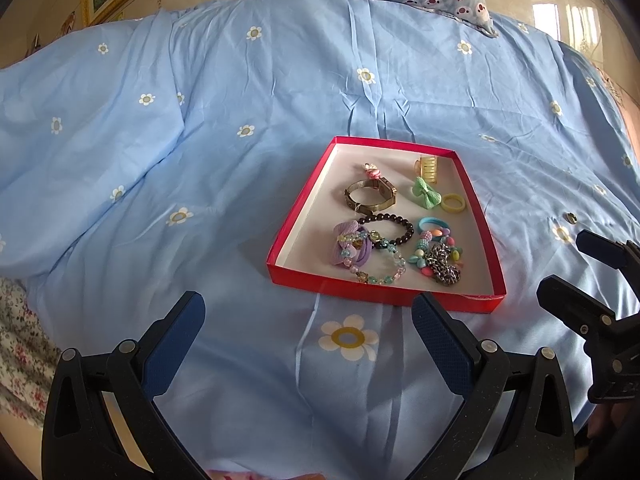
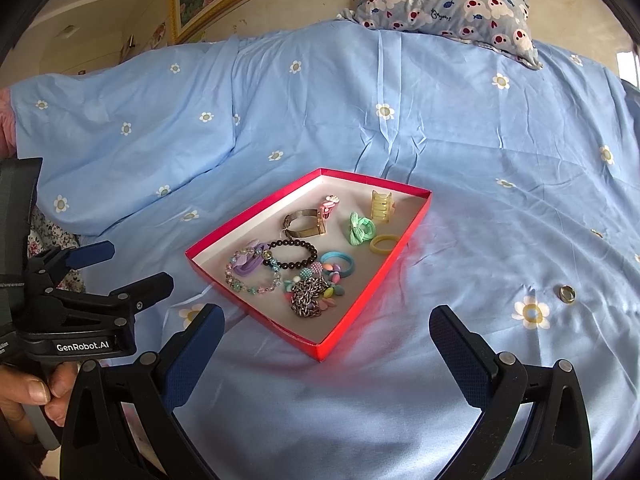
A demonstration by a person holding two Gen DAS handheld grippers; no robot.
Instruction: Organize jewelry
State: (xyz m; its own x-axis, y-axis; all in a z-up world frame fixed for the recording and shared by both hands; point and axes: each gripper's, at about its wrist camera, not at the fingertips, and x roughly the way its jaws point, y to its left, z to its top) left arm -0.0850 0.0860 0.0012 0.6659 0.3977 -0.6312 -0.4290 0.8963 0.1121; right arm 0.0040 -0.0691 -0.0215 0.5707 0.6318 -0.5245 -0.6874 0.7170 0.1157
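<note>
On the bed, I'm holding both claws wide apart, empty. The last stray ring [image 2: 567, 293] is lying right of the red tray [image 2: 362, 294], just beyond my right claw [image 2: 326, 344], so it's way closer than my left claw [image 1: 308, 338].

Red tray [image 1: 382, 289] with white floor at frame centre, on pale blue bedspread [image 1: 240, 128] dotted with white, yellow-centred daisies. Inside: dark beaded bracelet [image 1: 394, 226], mint-green bow [image 1: 425, 197], lilac bow [image 1: 352, 246], yellow hair claw [image 1: 427, 168]. Grey pillow [image 2: 448, 4] patterned with white-and-red bears, upper right.
</note>
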